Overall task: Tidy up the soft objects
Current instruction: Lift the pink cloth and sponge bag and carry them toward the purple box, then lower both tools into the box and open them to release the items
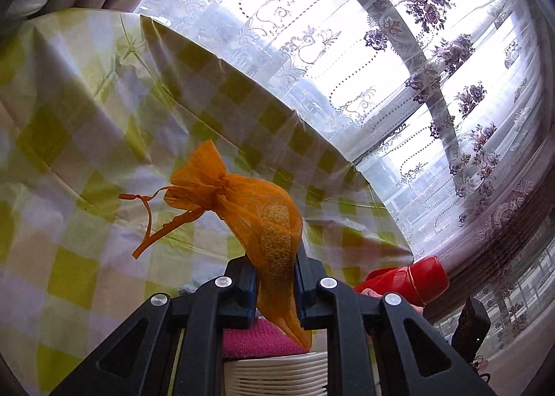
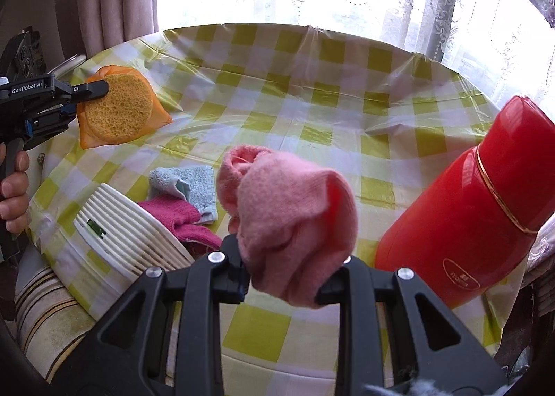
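Note:
My left gripper (image 1: 275,278) is shut on an orange mesh pouch (image 1: 263,215) with a yellow sponge disc inside; its drawstring dangles to the left. From the right wrist view the same pouch (image 2: 119,108) hangs above the table's left side, with the left gripper (image 2: 100,90) clamped on its edge and a hand on the handle. My right gripper (image 2: 281,278) is shut on a bunched light pink sock (image 2: 288,219), lifted over the table. A white slatted basket (image 2: 125,233) at the lower left holds a magenta knit piece (image 2: 180,219) and a light blue cloth (image 2: 187,184).
The round table (image 2: 312,83) wears a yellow-and-white checked cover under clear plastic. A tall red thermos (image 2: 475,198) stands at the right, close to my right gripper. Lace curtains and a bright window lie behind. A striped cushion (image 2: 45,305) sits at the lower left.

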The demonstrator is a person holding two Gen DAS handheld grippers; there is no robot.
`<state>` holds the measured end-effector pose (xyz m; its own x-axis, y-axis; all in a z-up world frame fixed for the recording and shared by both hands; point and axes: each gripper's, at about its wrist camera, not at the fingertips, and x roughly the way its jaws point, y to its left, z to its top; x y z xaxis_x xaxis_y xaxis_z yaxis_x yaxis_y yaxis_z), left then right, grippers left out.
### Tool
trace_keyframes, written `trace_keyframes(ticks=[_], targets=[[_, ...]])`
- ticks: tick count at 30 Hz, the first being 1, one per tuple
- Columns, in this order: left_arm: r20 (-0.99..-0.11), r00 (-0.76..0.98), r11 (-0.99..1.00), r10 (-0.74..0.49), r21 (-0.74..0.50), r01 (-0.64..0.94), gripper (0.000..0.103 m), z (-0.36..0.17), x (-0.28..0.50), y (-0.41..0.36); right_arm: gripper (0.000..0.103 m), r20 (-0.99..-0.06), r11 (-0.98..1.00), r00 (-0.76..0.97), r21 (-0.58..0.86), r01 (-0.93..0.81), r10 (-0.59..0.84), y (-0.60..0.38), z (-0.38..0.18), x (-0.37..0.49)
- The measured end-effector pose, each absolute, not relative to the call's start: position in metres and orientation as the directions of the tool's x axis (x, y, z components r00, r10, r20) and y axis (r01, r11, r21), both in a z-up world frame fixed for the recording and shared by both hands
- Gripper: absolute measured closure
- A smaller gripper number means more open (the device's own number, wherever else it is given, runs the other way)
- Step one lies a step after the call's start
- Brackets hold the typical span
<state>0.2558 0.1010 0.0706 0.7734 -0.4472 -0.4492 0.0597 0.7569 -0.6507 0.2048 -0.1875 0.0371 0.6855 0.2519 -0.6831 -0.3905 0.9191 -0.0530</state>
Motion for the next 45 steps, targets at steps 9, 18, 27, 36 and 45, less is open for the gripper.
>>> trace_keyframes(ticks=[9, 18, 27, 36, 45], targets=[[-0.402, 0.779, 0.752, -0.481, -0.646, 0.13, 0.086, 0.091, 0.214, 0.079, 0.073, -0.691, 0.932, 0.688, -0.056, -0.357, 0.222, -0.218, 0.036, 0.158], [-0.394, 0.732, 0.749, -0.556, -0.62, 0.234, 0.086, 0.106, 0.179, 0.03, 0.073, -0.708, 0.949, 0.69, -0.093, -0.3, 0.149, -0.252, 0.03, 0.125], [-0.437, 0.645, 0.738, -0.627, -0.599, 0.311, 0.086, 0.098, 0.162, -0.029, 0.073, -0.722, 0.971, 0.687, -0.097, -0.22, 0.084, -0.284, 0.029, 0.103], [-0.496, 0.569, 0.736, -0.656, -0.587, 0.337, 0.086, 0.084, 0.149, -0.075, 0.073, -0.719, 0.982, 0.693, -0.091, -0.167, 0.051, -0.312, 0.03, 0.086], [-0.52, 0.502, 0.715, -0.691, -0.591, 0.373, 0.086, 0.08, 0.136, -0.115, 0.073, -0.713, 0.992, 0.701, -0.084, -0.091, 0.004, -0.355, 0.033, 0.066]])
